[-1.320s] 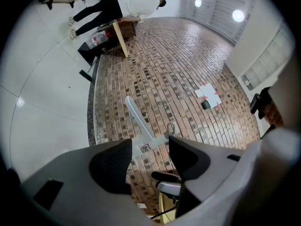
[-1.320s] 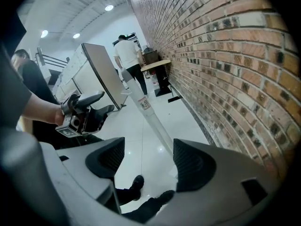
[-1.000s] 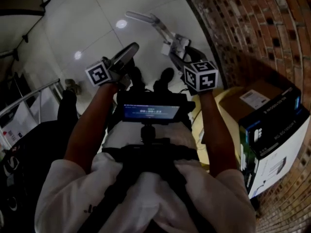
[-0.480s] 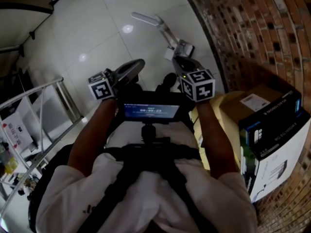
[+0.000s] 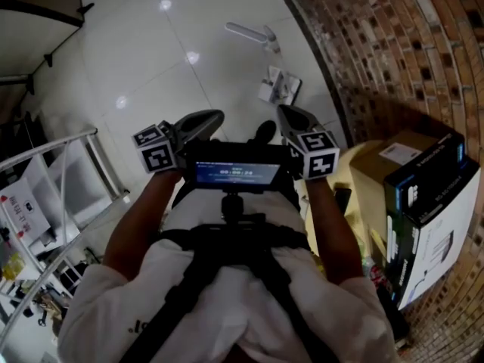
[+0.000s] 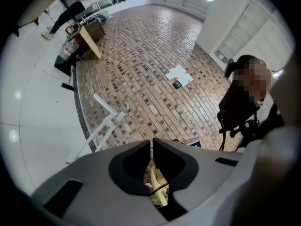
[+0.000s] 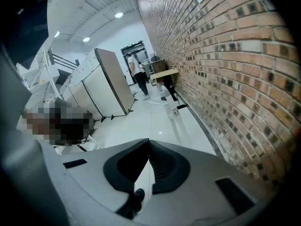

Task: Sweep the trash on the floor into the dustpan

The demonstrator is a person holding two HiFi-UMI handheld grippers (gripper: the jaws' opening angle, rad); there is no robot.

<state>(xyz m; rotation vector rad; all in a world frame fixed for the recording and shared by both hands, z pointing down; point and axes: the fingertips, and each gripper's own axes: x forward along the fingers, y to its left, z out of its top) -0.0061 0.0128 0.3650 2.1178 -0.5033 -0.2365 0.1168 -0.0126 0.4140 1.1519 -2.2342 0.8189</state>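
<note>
Both hands have drawn back from the dustpan [image 5: 277,86] toward the body. The fingers of the left gripper [image 6: 151,145] and the right gripper [image 7: 149,145] have just been closing. They are now clenched, tips together, with nothing between them. A second ago the fingers stood apart, close over the white tool; now it lies well apart from both grippers. This suggests the tool has been let go, so sweeping is either finished or not yet begun. No trash and no broom can be made out on the floor [image 5: 189,21]. The dustpan, if the white piece is that, sits on the glossy pale floor just beside the foot of the brick wall [image 5: 393,51]. It has a boxy white head, and a long thin white handle [image 5: 248,30] runs away from it along the wall.
</note>
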